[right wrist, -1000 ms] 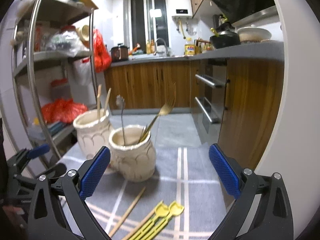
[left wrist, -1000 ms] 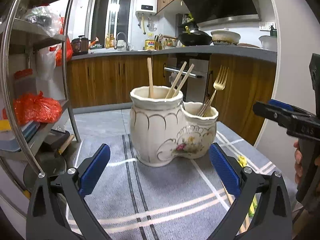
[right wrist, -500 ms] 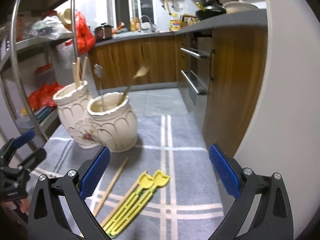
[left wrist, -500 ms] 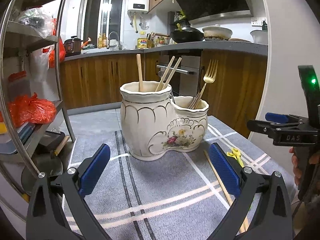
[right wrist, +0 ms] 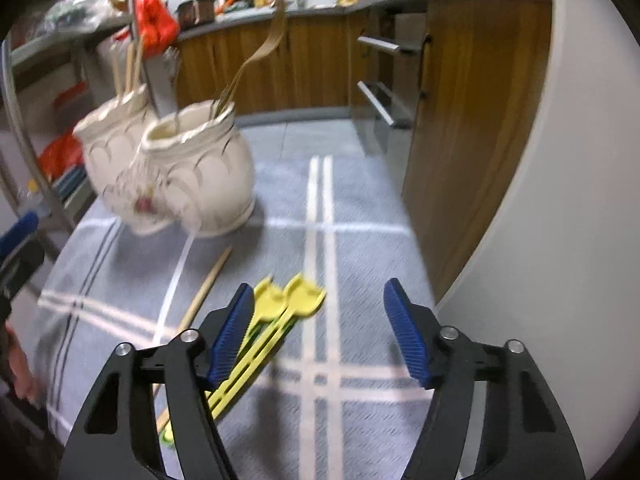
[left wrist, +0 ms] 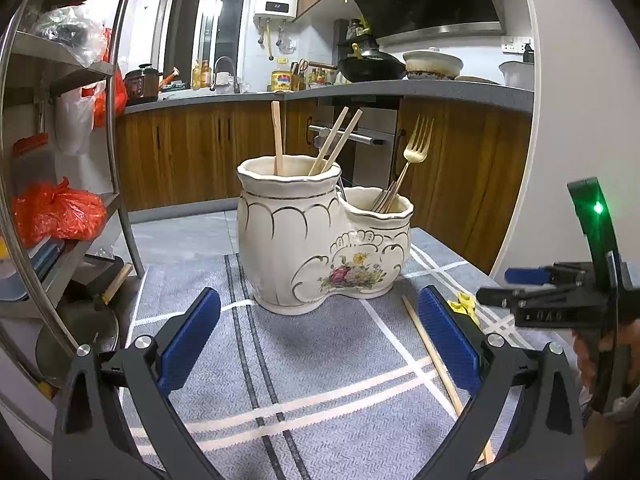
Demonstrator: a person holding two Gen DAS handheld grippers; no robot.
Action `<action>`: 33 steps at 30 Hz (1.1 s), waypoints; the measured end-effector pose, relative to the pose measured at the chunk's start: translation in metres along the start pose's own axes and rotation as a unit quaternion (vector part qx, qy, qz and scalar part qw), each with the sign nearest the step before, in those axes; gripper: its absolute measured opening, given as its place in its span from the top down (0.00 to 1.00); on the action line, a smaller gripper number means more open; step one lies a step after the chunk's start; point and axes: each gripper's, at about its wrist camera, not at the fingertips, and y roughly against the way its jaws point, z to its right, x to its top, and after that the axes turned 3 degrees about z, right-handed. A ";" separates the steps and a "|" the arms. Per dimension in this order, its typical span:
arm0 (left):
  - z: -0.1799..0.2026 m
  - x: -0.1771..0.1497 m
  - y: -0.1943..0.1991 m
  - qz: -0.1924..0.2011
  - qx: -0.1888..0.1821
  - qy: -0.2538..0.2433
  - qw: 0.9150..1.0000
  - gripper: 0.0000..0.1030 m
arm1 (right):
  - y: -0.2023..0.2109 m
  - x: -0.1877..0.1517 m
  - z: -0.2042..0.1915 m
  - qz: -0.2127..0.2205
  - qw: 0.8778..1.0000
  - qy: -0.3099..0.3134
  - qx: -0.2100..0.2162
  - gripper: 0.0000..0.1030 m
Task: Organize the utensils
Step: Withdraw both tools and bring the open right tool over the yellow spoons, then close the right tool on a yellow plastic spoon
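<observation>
You are lowering the right gripper (right wrist: 318, 320), jaws spread, toward the light, stiff yellow plastic spoons (right wrist: 280, 312); grip both thin handles mid-length. The left gripper (left wrist: 318, 336) is idling, jaws spread.

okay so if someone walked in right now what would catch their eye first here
Probably the cream double-pot utensil holder standing mid-table on the grey striped cloth, chopsticks in its taller pot and a gold fork in the lower one. Next, the bright yellow utensils lying loose on the cloth beside a single chopstick, under the open right gripper.
</observation>
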 end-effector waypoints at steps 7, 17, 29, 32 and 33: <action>0.001 -0.001 0.001 -0.001 -0.003 -0.003 1.000 0.05 | -0.001 -0.014 -0.014 -0.028 0.999 0.010 0.024 0.59; 0.009 -0.003 0.002 -0.004 -0.007 -0.015 1.000 0.05 | -0.004 -0.019 -0.017 -0.040 0.998 -0.008 0.050 0.68; 0.041 -0.012 -0.014 -0.077 -0.036 -0.052 0.995 0.05 | -0.003 -0.016 -0.014 -0.043 0.997 0.049 0.039 0.87; 0.057 -0.017 -0.027 -0.112 -0.034 -0.079 0.990 0.08 | 0.000 -0.017 -0.017 -0.037 0.996 0.079 0.026 0.94; 0.060 -0.017 -0.030 -0.118 -0.035 -0.080 0.989 0.16 | 0.000 -0.017 -0.017 -0.037 0.996 0.082 0.025 0.94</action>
